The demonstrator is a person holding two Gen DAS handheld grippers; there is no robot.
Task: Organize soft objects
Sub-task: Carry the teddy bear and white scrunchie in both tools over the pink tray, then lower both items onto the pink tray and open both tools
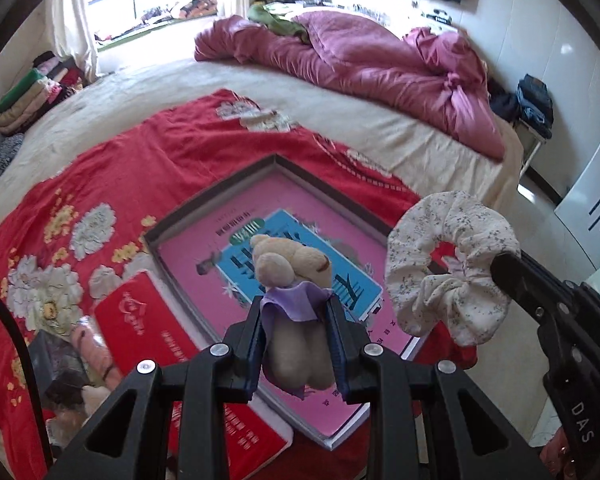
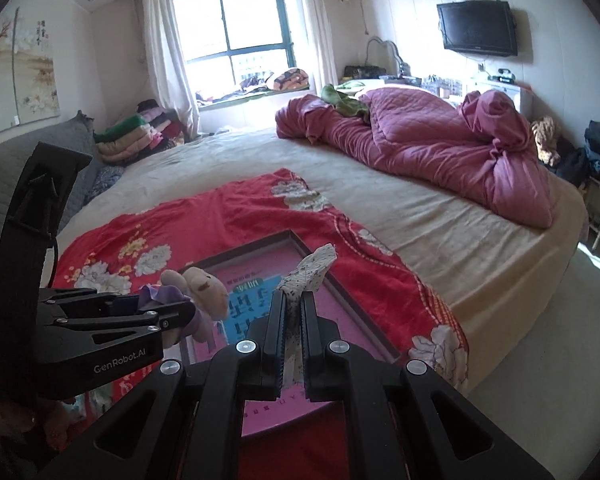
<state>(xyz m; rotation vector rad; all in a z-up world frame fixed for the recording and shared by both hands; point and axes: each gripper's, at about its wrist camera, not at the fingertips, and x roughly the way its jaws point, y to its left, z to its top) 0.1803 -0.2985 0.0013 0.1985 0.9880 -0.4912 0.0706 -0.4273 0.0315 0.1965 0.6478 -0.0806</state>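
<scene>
My left gripper (image 1: 295,308) is shut on a small beige plush bear in a purple dress (image 1: 292,276), held above an open pink-lined box (image 1: 204,204) that lies on the red floral blanket (image 1: 132,160). In the right wrist view the same bear (image 2: 204,292) hangs from the left gripper (image 2: 180,314) at the left. My right gripper (image 2: 294,300) is shut on a white floral scrunchie (image 2: 312,266), pinched flat between its fingers over the box (image 2: 256,246). The scrunchie (image 1: 448,264) shows as a full ring at the right of the left wrist view.
A pink and blue book (image 1: 300,248) lies inside the box. A red box lid (image 1: 152,332) and more soft toys (image 1: 92,352) lie at the left. A crumpled magenta quilt (image 2: 432,144) covers the far bed. Folded clothes (image 2: 136,132) are stacked by the window.
</scene>
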